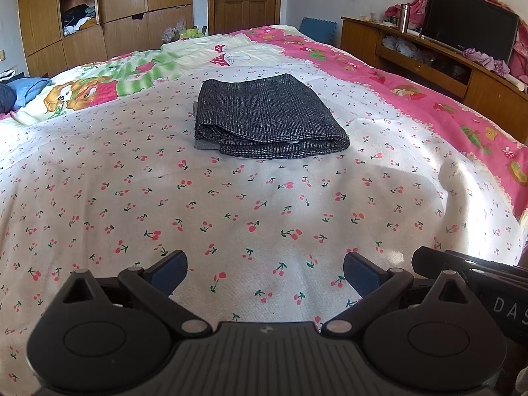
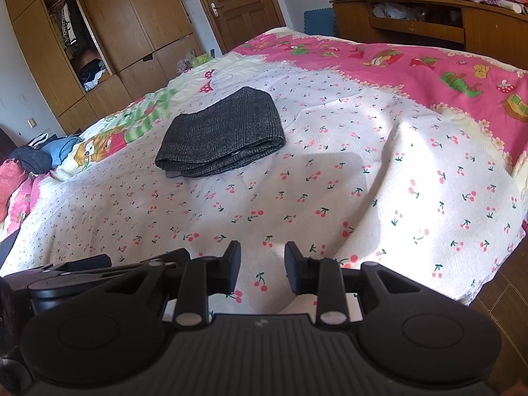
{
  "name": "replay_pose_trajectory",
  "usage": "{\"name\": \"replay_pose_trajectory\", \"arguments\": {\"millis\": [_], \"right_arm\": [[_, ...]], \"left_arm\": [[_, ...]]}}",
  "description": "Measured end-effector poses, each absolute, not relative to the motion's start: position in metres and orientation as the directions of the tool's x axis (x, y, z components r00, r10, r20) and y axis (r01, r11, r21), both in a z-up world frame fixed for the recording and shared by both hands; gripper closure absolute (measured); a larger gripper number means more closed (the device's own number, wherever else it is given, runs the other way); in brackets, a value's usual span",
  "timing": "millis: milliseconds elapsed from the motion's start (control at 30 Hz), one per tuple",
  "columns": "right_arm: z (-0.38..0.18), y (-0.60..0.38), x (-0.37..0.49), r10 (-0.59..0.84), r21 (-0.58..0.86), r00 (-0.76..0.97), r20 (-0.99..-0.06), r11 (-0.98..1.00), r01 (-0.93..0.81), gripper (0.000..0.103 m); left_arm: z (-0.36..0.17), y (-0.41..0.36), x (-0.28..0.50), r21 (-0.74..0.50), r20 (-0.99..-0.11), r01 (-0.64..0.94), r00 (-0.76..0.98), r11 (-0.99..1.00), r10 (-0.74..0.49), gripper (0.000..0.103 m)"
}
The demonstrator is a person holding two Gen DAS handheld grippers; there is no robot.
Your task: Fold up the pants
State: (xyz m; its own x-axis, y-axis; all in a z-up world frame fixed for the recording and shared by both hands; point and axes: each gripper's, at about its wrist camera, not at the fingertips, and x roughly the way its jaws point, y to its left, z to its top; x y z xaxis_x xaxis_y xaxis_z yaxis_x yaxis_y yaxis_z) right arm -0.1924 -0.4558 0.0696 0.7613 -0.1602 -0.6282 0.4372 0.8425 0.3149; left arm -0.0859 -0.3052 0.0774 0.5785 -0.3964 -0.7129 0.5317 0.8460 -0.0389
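the pants (image 1: 269,117) lie on the bed (image 1: 231,214) in a neat dark bundle, folded over a few times, with the thick folded edge facing the claws. a bit of lighter cloth peeks out at the bundle's near left corner. both claws hang low over the cherry sheet, well apart from the pants, and neither one touches them. the left claw (image 1: 265,272) has its jaws wide apart with nothing in them. the right claw (image 2: 262,265) has its jaws only a little apart, and only sheet shows in the gap. in the left view the right claw sits just beside the left one. it looks like the folding is about done, so the step now is to check the bundle and leave it tidy. to do that well, look along the near edge and see if all the layers line up. if the light bit at the corner is a loose flap, tuck it in with one claw, and pinch only that flap, not the whole stack. come in low and slow from the front, so the top layer does not slide. do not grab the sheet by mistake, since it is soft and bumpy on the right. if the bundle looks fine, keep both claws back and do not poke it.
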Motion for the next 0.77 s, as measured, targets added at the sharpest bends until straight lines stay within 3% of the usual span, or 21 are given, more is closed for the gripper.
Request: {"name": "replay_pose_trajectory", "arguments": {"millis": [767], "right_arm": [[0.0699, -0.4553, -0.1911, -0.160, 0.317, 0.762, -0.628, 0.841, 0.438, 0.073]], "left_arm": [[0.0775, -0.3048, -0.0850, -0.051, -0.716, 0.524, 0.574, 0.850, -0.397, 0.000]]}}
